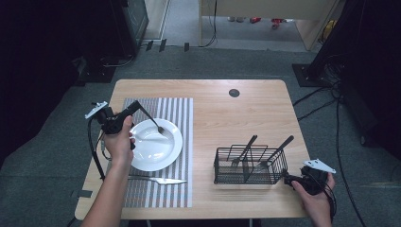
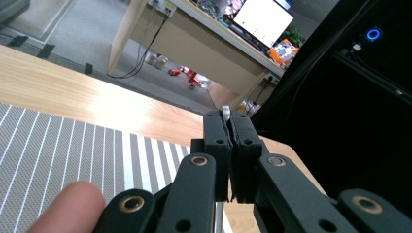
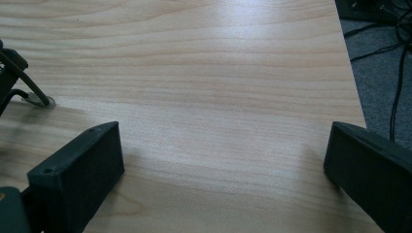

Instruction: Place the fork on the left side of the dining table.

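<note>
Over the white plate (image 1: 156,144), at your left side of the worktop (image 1: 236,118), you hold a fork (image 1: 152,119) in the left gripper (image 1: 134,108): its fingers (image 2: 216,145) are clenched on the handle, whose metal end pokes up between them in the left gripper view. Tines point down, touching or just above the plate's bowl; cannot tell which.

The plate sits on a striped placemat (image 1: 182,113). A knife (image 1: 158,180) lies on the mat just in front of the plate, nearer you.

Right of the mat stands a black wire cutlery basket (image 1: 249,165) with two dark-handled pieces leaning in its compartments. Your right gripper (image 1: 289,180) rests at the basket's right end, fingers (image 3: 77,170) spread wide, holding nothing, bare wood between them.

Risks, as judged:
- The grip is near the handle's end, so the fork may pivot or slip if you swing it.
- Lowering hard could clack tines on the plate or slide the plate across the mat.
- The right gripper is just beside the basket; a careless shift could nudge it.

No brand, label or readable writing on any item.
</note>
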A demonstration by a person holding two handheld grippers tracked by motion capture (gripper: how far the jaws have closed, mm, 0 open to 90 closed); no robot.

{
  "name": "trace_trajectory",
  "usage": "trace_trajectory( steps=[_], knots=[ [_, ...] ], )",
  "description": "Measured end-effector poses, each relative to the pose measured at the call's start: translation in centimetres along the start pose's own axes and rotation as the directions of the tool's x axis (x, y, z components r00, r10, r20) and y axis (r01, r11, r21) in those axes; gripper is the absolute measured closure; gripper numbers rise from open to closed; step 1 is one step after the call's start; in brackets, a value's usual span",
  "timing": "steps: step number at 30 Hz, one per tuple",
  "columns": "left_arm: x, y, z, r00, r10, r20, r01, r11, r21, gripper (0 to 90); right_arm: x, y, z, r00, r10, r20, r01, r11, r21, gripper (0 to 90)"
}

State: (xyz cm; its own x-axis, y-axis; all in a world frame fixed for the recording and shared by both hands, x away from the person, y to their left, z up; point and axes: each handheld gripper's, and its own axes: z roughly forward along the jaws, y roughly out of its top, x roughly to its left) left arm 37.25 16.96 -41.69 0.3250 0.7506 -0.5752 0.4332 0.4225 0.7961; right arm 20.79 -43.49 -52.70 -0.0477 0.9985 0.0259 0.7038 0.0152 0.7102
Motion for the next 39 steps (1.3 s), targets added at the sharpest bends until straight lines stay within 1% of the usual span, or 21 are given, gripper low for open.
trace_trajectory(
  steps=[9, 11, 13, 14, 16, 17, 18, 19, 20, 21, 22, 23, 25, 28, 30, 33, 34, 36, 37, 38, 39],
  knots=[
    [1.4, 0.1, 3.5, 0.9967, -0.08, 0.009, 0.08, 0.9958, -0.045, 89.4, 0.0, 0.0, 0.0, 1.0, -0.001, 0.0, 0.001, 1.0, 0.0, 0.7],
    [2.0, -0.2, 4.4, 0.9933, -0.115, 0.015, 0.116, 0.9915, -0.059, 89.3, 0.0, 0.0, 0.0, 1.0, 0.0, 0.0, 0.0, 1.0, 0.0, 0.7],
    [2.8, -0.5, 5.3, 0.9881, -0.154, 0.005, 0.154, 0.986, -0.066, 89.3, 0.0, 0.0, 0.0, 1.0, 0.0, 0.0, 0.0, 1.0, 0.0, 0.7],
    [3.5, -0.7, 5.9, 0.9797, -0.201, 0.004, 0.201, 0.9777, -0.063, 89.4, 0.0, 0.0, 0.0, 1.0, 0.0, 0.0, 0.0, 1.0, 0.0, 0.7],
    [4.2, -1.1, 6.5, 0.9642, -0.265, 0.01, 0.265, 0.9621, -0.064, 89.4, 0.0, 0.0, 0.0, 1.0, 0.0, 0.0, 0.0, 1.0, 0.0, 0.7],
    [4.3, -1.2, 6.7, 0.9605, -0.278, 0.011, 0.278, 0.9582, -0.066, 89.3, 0.0, 0.0, 0.0, 1.0, 0.0, 0.0, 0.0, 1.0, 0.0, 0.7],
    [4.6, -1.4, 7.0, 0.9542, -0.299, 0.01, 0.299, 0.9522, -0.063, 89.3, 0.0, 0.0, 0.0, 1.0, 0.0, 0.0, 0.0, 1.0, 0.0, 0.7],
    [4.8, -1.6, 7.3, 0.9509, -0.309, 0.009, 0.309, 0.949, -0.061, 89.4, 0.0, 0.0, 0.0, 1.0, 0.0, 0.0, 0.0, 1.0, 0.0, 0.7],
    [5.0, -1.8, 7.6, 0.9451, -0.327, 0.003, 0.326, 0.9434, -0.058, 89.3, 0.0, 0.0, 0.0, 1.0, 0.0, 0.0, 0.0, 1.0, 0.0, 0.7],
    [5.1, -1.9, 7.8, 0.9416, -0.337, -0.001, 0.336, 0.9401, -0.057, 89.3, 0.0, 0.0, 0.0, 1.0, -0.001, 0.0, 0.001, 1.0, 0.0, 0.7],
    [5.3, -2.0, 8.1, 0.9354, -0.354, -0.006, 0.353, 0.9338, -0.06, 89.4, 0.0, 0.0, 0.0, 1.0, -0.001, 0.0, 0.001, 1.0, 0.0, 0.7],
    [5.4, -2.1, 8.2, 0.9314, -0.364, -0.009, 0.363, 0.9297, -0.065, 89.3, 0.0, 0.0, 0.0, 1.0, -0.001, 0.0, 0.001, 1.0, 0.0, 0.7],
    [5.6, -2.2, 8.6, 0.9273, -0.374, -0.018, 0.372, 0.9254, -0.073, 89.3, 0.0, 0.0, 0.0, 1.0, 0.0, 0.0, 0.0, 1.0, 0.0, 0.7],
    [6.0, -2.6, 9.3, 0.913, -0.406, -0.038, 0.401, 0.911, -0.095, 89.3, 0.0, 0.0, 0.0, 1.0, -0.001, 0.0, 0.001, 1.0, 0.0, 0.7],
    [6.3, -2.8, 9.6, 0.9004, -0.432, -0.048, 0.425, 0.8981, -0.112, 89.3, 0.0, 0.0, 0.0, 1.0, 0.0, 0.0, 0.0, 1.0, 0.0, 0.7],
    [6.5, -3.0, 9.7, 0.8915, -0.451, -0.045, 0.441, 0.8865, -0.14, 89.3, 0.0, 0.0, 0.0, 1.0, 0.0, 0.0, 0.0, 1.0, 0.0, 0.7],
    [6.5, -2.9, 9.7, 0.8901, -0.454, -0.045, 0.442, 0.8834, -0.154, 89.3, 0.0, 0.0, 0.0, 1.0, 0.0, 0.0, 0.0, 1.0, 0.0, 0.7],
    [6.5, -2.9, 9.6, 0.8921, -0.449, -0.054, 0.434, 0.8836, -0.176, 89.4, 0.0, 0.0, 0.0, 1.0, 0.0, 0.0, 0.0, 1.0, 0.0, 0.7],
    [6.5, -2.8, 9.6, 0.8967, -0.438, -0.061, 0.421, 0.8875, -0.186, 89.3, 0.0, 0.0, 0.0, 1.0, 0.0, 0.0, 0.0, 1.0, 0.0, 0.7],
    [6.5, -2.8, 9.6, 0.8992, -0.433, -0.066, 0.414, 0.8896, -0.193, 89.3, 0.0, 0.0, 0.0, 1.0, 0.0, 0.0, 0.0, 1.0, 0.0, 0.7],
    [6.6, -2.8, 9.6, 0.8987, -0.433, -0.068, 0.413, 0.8884, -0.2, 89.3, 0.0, 0.0, 0.0, 1.0, 0.0, 0.0, 0.0, 1.0, 0.0, 0.7]
  ],
)
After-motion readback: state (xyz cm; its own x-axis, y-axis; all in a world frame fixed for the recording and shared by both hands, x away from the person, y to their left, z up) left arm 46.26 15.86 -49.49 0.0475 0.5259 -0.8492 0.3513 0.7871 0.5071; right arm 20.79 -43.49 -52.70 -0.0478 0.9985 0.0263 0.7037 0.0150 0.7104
